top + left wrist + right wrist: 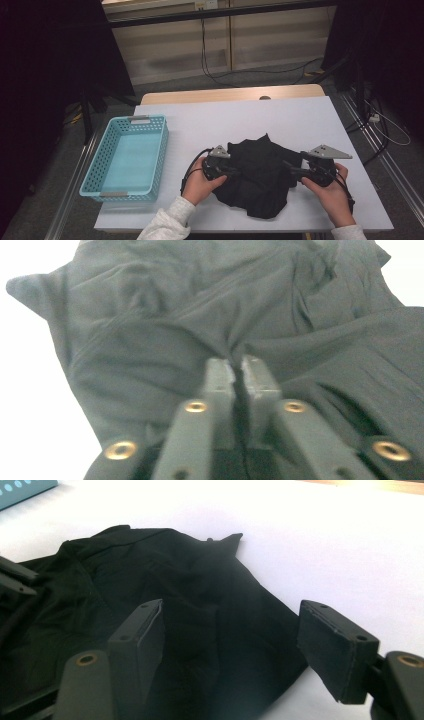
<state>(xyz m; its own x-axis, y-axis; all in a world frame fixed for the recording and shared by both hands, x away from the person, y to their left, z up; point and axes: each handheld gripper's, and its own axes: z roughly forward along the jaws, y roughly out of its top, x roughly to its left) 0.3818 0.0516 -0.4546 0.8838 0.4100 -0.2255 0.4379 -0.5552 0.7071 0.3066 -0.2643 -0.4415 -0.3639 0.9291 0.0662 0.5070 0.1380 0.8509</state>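
Note:
A crumpled black cloth (261, 177) lies on the white table (250, 115), near its front edge. My left gripper (235, 171) comes in from the cloth's left side. In the left gripper view the left gripper (238, 365) is shut, with a raised fold of the cloth (165, 315) pinched between its pads. My right gripper (291, 170) is at the cloth's right edge. In the right gripper view it (232, 625) stands open, its pads (147, 625) apart over the cloth's (125, 570) edge, not pressing on it.
A light blue perforated basket (161, 145) stands at the left of the table, its corner (20, 487) far off in the right gripper view. Bare white table lies behind and to the right of the cloth. Cables run over the floor beyond.

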